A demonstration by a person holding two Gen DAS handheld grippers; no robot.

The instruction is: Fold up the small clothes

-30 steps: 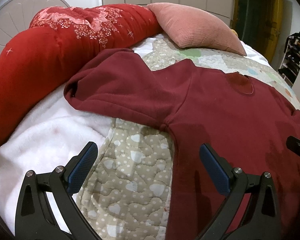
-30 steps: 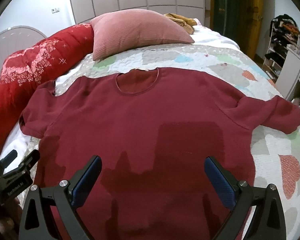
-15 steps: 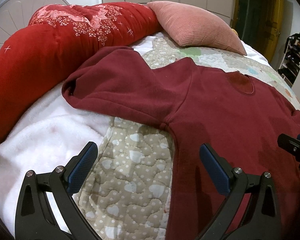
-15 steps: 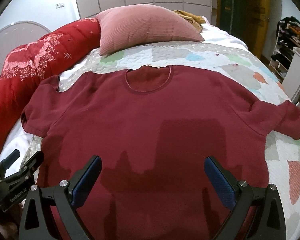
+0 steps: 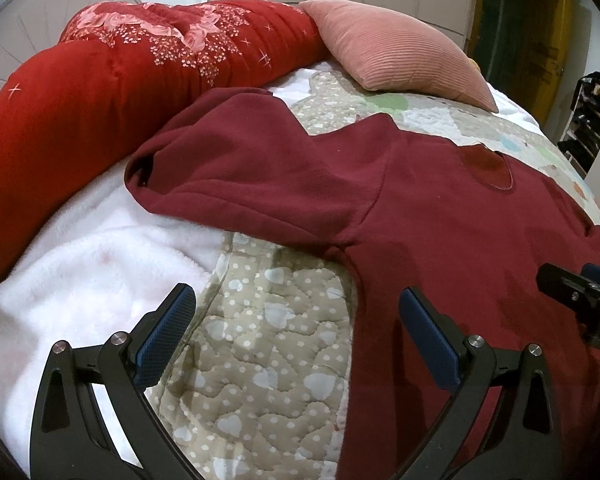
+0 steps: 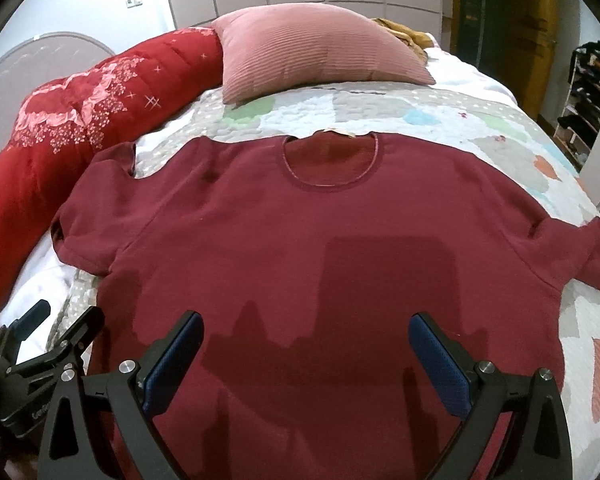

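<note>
Holding both tongs wide open and empty, we hover the left tongs (image 5: 296, 332) over the shirt's (image 6: 320, 240) side edge, the right tongs (image 6: 306, 356) mid-hem, on the bed (image 6: 480, 120).

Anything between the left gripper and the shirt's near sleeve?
Nothing visible. The left gripper is open over bare quilt, and the sleeve lies flat just ahead. The red duvet and pillow sit beyond it.
</note>
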